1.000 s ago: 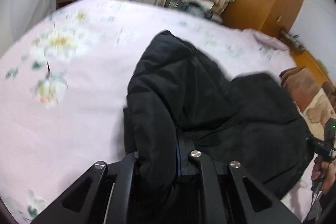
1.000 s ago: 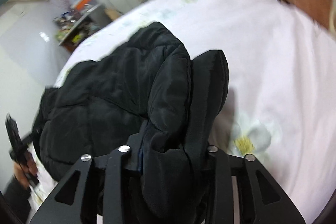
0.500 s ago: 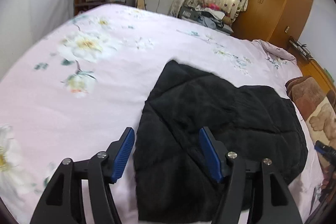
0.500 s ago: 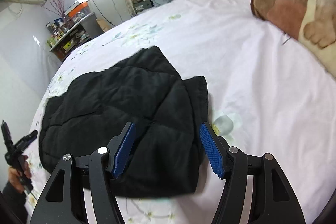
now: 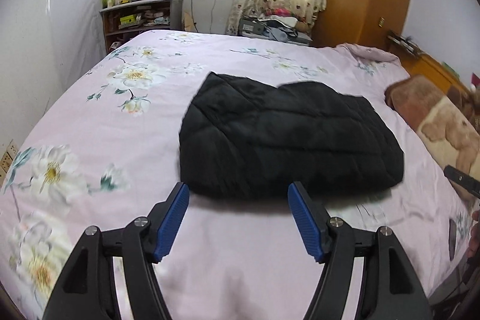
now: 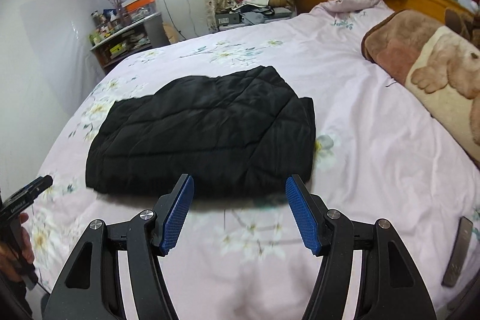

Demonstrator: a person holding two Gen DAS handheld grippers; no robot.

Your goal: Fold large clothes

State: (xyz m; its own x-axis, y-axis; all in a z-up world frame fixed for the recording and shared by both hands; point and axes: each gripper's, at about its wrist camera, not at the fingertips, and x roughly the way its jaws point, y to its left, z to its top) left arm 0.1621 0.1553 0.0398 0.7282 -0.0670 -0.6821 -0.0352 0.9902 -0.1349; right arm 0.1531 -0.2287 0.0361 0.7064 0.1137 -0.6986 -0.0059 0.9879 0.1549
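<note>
My left gripper [image 5: 238, 219] and right gripper [image 6: 238, 215] gape, holding nothing. The black jacket [image 5: 285, 137] at 12 looks puffy, soft, slippery; I'd pinch its near hem.

Jacket [image 5: 288, 137] on bed [image 5: 120, 116]; blanket [image 6: 426, 68] rightward

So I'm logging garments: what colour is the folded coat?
Black, quilted coat; right wrist view shows it best.
</note>
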